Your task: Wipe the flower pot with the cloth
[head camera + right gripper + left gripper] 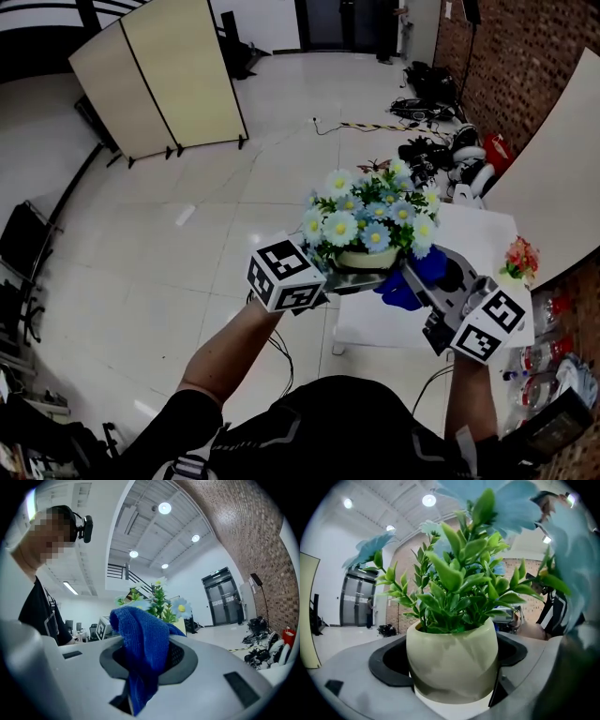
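Left hand-held gripper [451,665] clamps the flower pot [454,641]; right hand-held gripper [146,662], pinching the cloth [140,632], should rub firmly round its wall.

Black short-sleeved top [328,427] on this person, with pale piping at the shoulders. Each hand carries a grey moulded shell: left gripper [354,279], right gripper [419,279]. Black pads line the jaws, and each is topped by a white cube [286,274] printed with black square markers. Thin dark cables [279,354] trail from both. There's a black camera [85,528] on the head.
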Tool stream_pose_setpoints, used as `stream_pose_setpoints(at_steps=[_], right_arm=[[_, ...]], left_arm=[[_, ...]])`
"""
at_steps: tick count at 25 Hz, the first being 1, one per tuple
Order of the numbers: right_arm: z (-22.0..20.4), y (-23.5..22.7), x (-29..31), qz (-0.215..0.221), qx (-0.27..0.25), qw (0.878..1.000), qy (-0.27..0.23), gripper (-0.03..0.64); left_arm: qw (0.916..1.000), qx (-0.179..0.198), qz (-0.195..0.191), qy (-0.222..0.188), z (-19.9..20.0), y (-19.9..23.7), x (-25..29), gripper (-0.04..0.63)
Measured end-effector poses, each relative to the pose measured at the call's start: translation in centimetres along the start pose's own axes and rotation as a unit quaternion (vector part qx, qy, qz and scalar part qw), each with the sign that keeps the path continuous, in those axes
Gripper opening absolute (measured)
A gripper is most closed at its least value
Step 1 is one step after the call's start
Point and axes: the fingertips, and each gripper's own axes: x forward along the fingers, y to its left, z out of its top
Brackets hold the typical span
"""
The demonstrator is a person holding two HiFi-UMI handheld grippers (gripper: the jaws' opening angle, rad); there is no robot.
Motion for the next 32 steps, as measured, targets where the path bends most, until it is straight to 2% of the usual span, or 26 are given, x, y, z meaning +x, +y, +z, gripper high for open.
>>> stream_pose_setpoints(at_steps=[6, 10, 13, 18, 25, 32], right_arm=[[0.9, -2.4, -0.2, 0.019, 0.029, 0.999, -0.015, 0.095], [1.3, -3.5, -0.5, 0.004, 0.027, 0.999, -0.017, 0.095], [2.1, -0.7, -0.6, 0.024, 0.015, 0.999, -0.029, 0.095], [1.1, 3.3, -1.0, 0.069, -0.015, 0.997, -0.025, 0.095], [1.2, 3.8, -0.5, 0.072, -0.044, 0.996, -0.014, 0.095], [2.6, 2.2, -0.8, 0.054, -0.030, 0.998, -0.019, 0.095]], left_arm=[[0.9997, -0.002, -0.012, -0.021, 0.7, -0.8, -0.1, 0.531], [0.9992, 0.002, -0.026, -0.029, 0.9, -1.8, -0.7, 0.531], [0.9989, -0.016, -0.020, -0.038, 0.6, -0.8, -1.9, 0.531], [0.9983, -0.040, 0.029, -0.030, -0.2, 1.1, -0.3, 0.531], [0.9992, -0.001, 0.002, -0.040, 1.1, -1.2, -0.2, 0.531], [0.9965, 0.024, -0.041, -0.069, 2.5, -3.5, -3.4, 0.531]])
